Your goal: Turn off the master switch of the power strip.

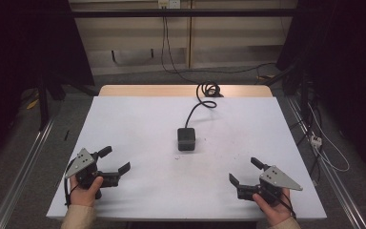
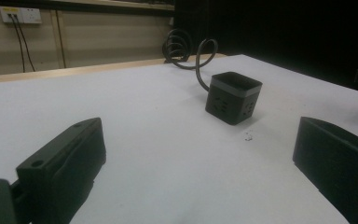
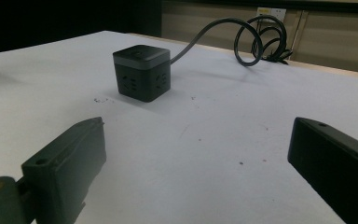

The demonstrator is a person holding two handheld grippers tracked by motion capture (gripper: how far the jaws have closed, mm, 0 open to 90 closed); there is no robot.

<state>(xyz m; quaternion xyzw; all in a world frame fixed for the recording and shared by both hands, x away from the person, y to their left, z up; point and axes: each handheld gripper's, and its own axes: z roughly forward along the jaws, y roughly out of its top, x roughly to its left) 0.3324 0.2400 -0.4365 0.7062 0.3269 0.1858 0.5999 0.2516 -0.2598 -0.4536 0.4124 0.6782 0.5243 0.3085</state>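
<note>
A black cube-shaped power socket (image 1: 186, 139) stands near the middle of the white table (image 1: 138, 124), its dark cable (image 1: 198, 107) curling away to the far edge. The cube (image 2: 233, 97) has socket holes on its sides and a grey band below its top; it is also in the right gripper view (image 3: 142, 72). My left gripper (image 1: 114, 160) rests at the near left, held by a hand, jaws wide open with nothing between them. My right gripper (image 1: 246, 171) rests at the near right, also open and empty. Both point toward the cube, well short of it.
The cable coils (image 1: 208, 89) at the table's far edge, over a wooden strip (image 1: 147, 90). A wall outlet (image 2: 20, 15) with plugged cables is on the back wall. Metal rails (image 1: 21, 167) run along both sides of the table. Small specks (image 3: 100, 100) mark the surface near the cube.
</note>
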